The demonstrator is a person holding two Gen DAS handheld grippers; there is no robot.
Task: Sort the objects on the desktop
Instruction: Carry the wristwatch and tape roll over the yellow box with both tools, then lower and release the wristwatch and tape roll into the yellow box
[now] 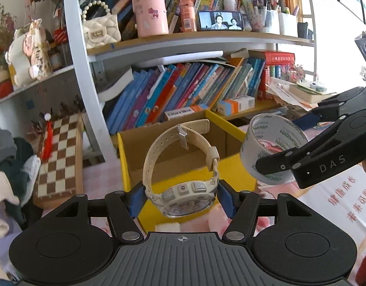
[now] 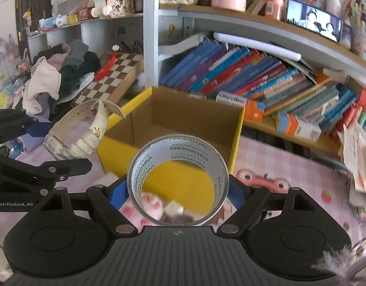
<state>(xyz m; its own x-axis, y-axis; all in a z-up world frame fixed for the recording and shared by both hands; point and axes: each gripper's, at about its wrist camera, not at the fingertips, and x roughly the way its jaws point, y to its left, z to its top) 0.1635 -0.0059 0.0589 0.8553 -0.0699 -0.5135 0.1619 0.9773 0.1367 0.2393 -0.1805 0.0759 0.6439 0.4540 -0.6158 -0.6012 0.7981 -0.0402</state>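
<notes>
Left gripper [image 1: 180,199]: blue pads clamped on the case of a white wristwatch [image 1: 183,174], strap looped upward.
Right gripper [image 2: 178,190]: pads pressed on either side of a tape roll [image 2: 177,178], its hollow core facing the camera.
Box [image 2: 237,133]: open cardboard carton, yellow outside, standing on the pink checked desk cover [image 2: 290,162] against the lower bookshelf; nothing shows inside it, though its floor is partly hidden.
Key relation: box lies ahead of and below both sets of jaws; watch approaches over the near wall, tape from the watch's right.
Nearer hand: hard to judge through the fisheye; the tape seems slightly closer to the opening.
Next move, judged: carry forward over the rim, then release.
</notes>
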